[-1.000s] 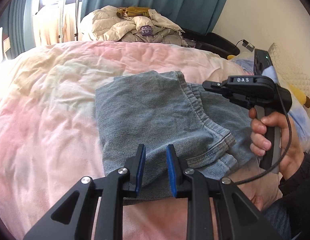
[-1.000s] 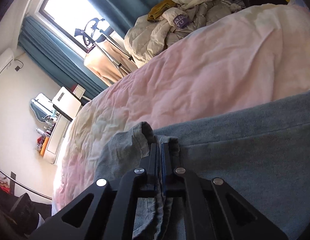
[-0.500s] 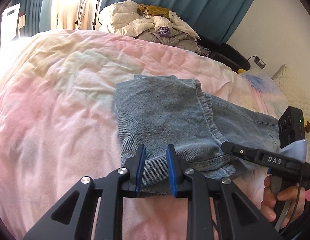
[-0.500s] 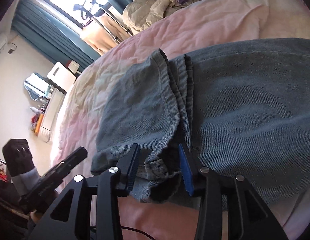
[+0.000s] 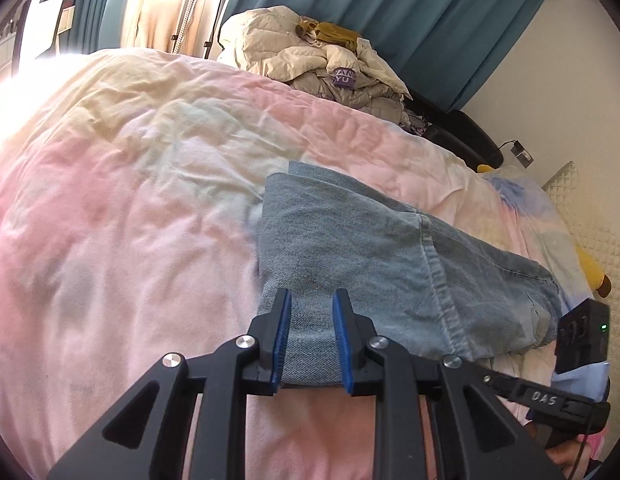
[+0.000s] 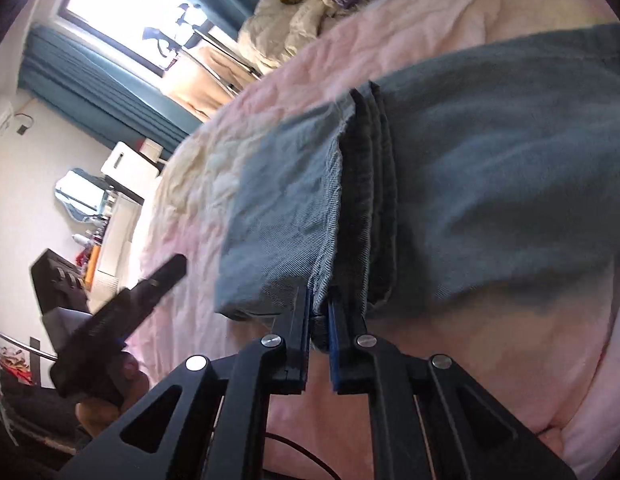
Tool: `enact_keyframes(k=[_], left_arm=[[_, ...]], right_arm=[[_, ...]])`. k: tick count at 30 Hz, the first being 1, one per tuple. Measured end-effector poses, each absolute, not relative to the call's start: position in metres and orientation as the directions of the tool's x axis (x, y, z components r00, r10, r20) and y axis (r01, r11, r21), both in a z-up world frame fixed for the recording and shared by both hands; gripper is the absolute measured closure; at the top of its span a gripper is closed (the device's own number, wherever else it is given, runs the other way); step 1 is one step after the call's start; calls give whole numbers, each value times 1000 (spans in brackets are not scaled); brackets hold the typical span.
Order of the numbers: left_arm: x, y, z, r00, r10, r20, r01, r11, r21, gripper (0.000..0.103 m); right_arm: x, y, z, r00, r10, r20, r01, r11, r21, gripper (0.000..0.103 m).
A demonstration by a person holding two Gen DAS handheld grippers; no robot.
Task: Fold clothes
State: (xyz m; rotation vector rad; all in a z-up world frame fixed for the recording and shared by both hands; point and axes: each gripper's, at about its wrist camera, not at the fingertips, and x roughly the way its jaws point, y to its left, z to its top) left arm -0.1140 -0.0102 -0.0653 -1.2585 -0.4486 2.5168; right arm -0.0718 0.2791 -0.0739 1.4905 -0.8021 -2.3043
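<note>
Folded light-blue jeans [image 5: 370, 248] lie on the pink bed cover [image 5: 121, 216]. My left gripper [image 5: 310, 320] is open, its blue pads over the near left corner of the fold, with denim between them. In the right wrist view the jeans [image 6: 490, 184] show stacked hem edges. My right gripper [image 6: 318, 312] has its pads nearly closed on the hem edge of the jeans at their near side. The right gripper's body also shows low at the right of the left wrist view [image 5: 550, 400], and the left gripper's body shows blurred in the right wrist view [image 6: 121, 316].
A heap of cream jackets and clothes [image 5: 322, 60] lies at the far end of the bed. Teal curtains [image 5: 430, 12] hang behind. A white wall and quilted headboard [image 5: 590, 224] stand at the right. A dresser with a mirror [image 6: 109, 216] stands beyond the bed.
My right gripper opened half a second ago, then closed on the hem at the jeans' near edge. My left gripper stayed open and shifted toward the left corner.
</note>
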Motion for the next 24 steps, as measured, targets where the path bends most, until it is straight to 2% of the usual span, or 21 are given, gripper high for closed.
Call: enact_keyframes(k=[2,4,7,10,18,20,21,22,23,24], left_arm=[[-113,-10,-66,-577,385,-721,-117,-912,-394,81],[-111,-11,-67,-578,377,-723,-116,-916,-385,81],[-111,-13,-68,-578,373,-726,-107,-916,-386,81],[-112,-14,-71,-572,375,-729,-98,-914,-393,81],[-118,-13,-78,-557,375,-741,-89,-914,-395,81],[-120,-12,-80,-554,374,-744,-87,-914,-395,81],[-121,-12,-80,-553,374,-745,-86,-915,-395,81],[-122,-12,-81,-550,375,-746,-84,-914,-398,81],[-124,-11,-83,-548,377,-746,-80,-912,-402,81],[-126,-11,-84,-546,379,-747,-76,-910,-407,81]], right_arm=[[-72,283,-79,-412,-512,-754,-90,-800,593,91],[-70,287,-71,-449,-517,-729,-81,-789,609,76],[-67,291,-40,-565,-459,-686,-26,-821,570,58],[-86,292,-37,-568,-414,-711,-13,-859,511,42],[-175,296,-102,-388,-434,-813,-61,-869,492,42],[-188,290,-113,-350,-443,-825,-26,-876,481,36],[-191,289,-114,-345,-463,-817,-10,-868,496,29],[-194,287,-116,-339,-484,-807,6,-859,512,28],[-194,287,-114,-339,-540,-770,29,-824,565,28],[-194,286,-111,-338,-594,-730,52,-786,616,35]])
